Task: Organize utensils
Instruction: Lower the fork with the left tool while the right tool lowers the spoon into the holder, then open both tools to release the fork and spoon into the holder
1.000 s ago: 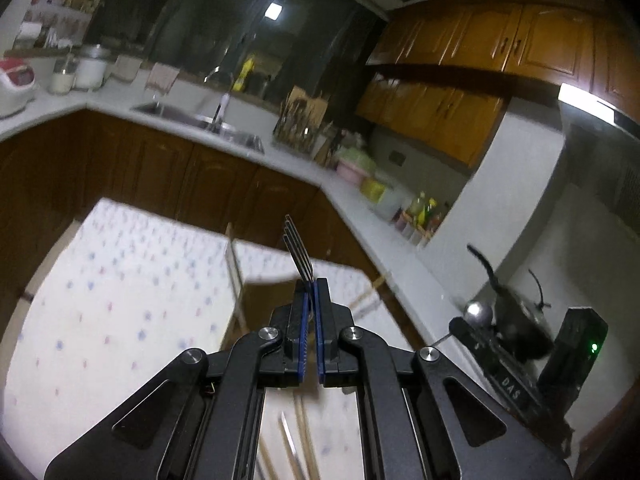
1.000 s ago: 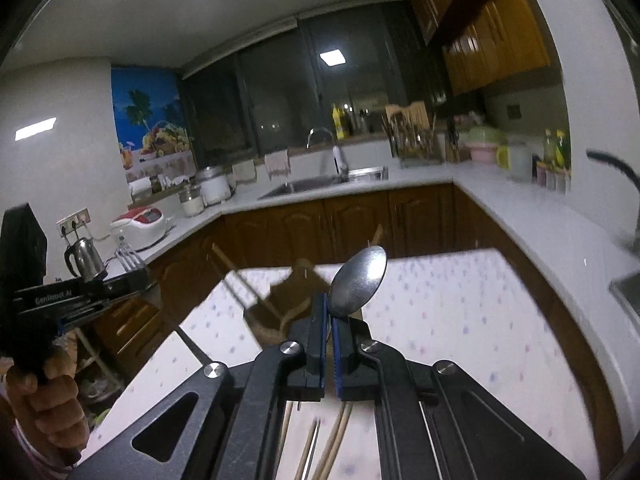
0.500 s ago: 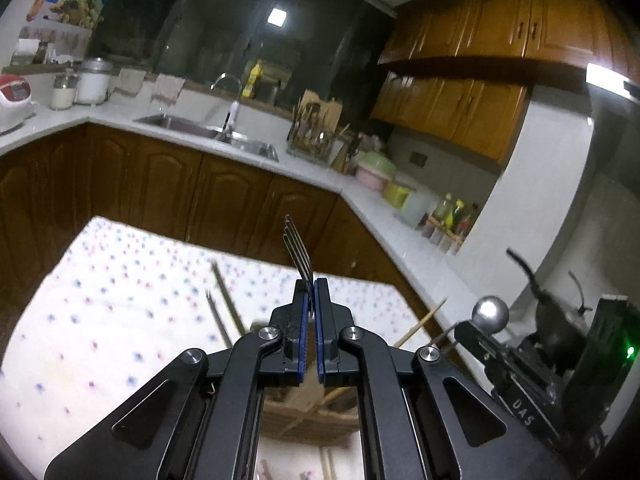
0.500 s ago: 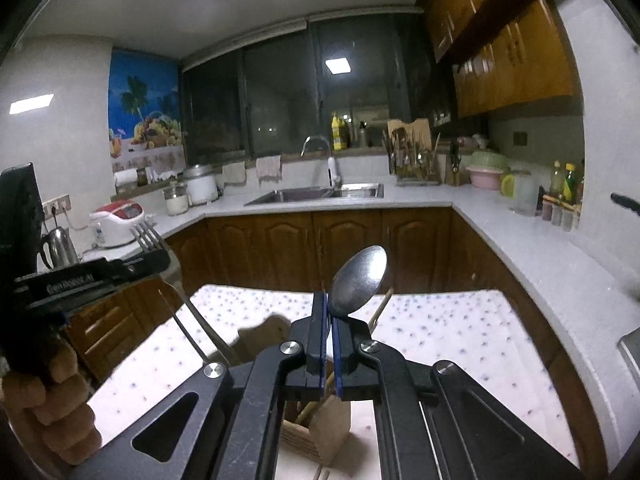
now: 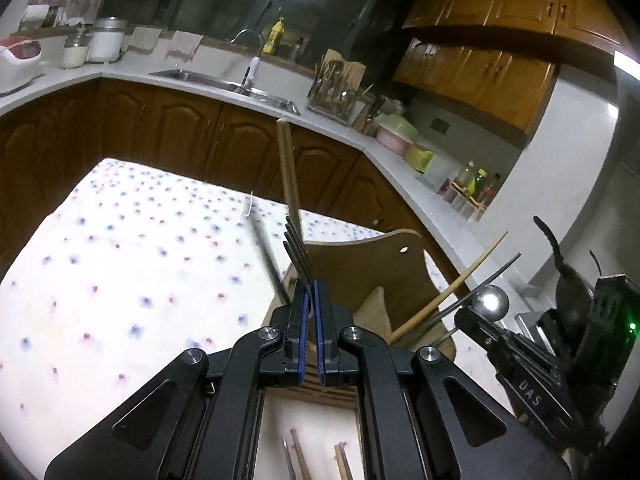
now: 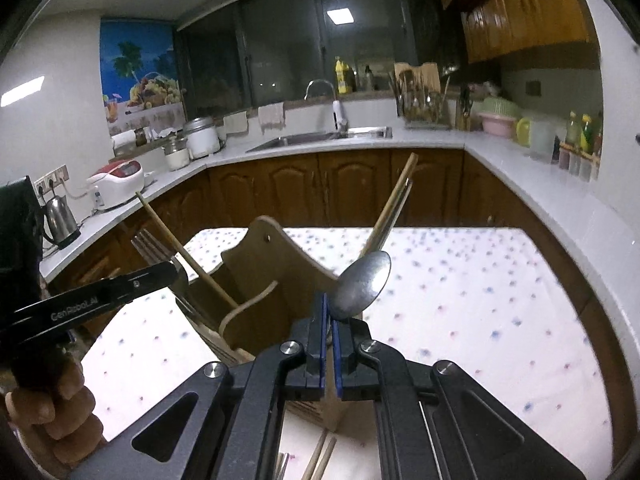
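My left gripper [image 5: 311, 292] is shut on a metal fork [image 5: 296, 252], tines pointing up and forward. It hangs just above the wooden utensil holder [image 5: 360, 264], which stands on the dotted tablecloth [image 5: 120, 264]. My right gripper [image 6: 329, 312] is shut on a metal spoon [image 6: 362, 284], bowl up, right above the same holder [image 6: 272, 280]. Chopsticks [image 6: 188, 256] and other sticks [image 6: 390, 208] stand in the holder. The left gripper with the fork [image 6: 154, 250] shows at the left of the right wrist view. The right gripper with the spoon [image 5: 490, 302] shows at the right of the left wrist view.
Loose chopsticks [image 5: 298, 456] lie on the cloth under the grippers, also in the right wrist view [image 6: 320, 456]. Brown cabinets and a white counter [image 6: 320, 144] with a sink ring the table. A kettle [image 6: 60, 220] and rice cooker [image 6: 116, 184] stand at the left.
Both grippers have come down and closer to the wooden holder, which now fills the middle of both views. The fork and spoon stay held.
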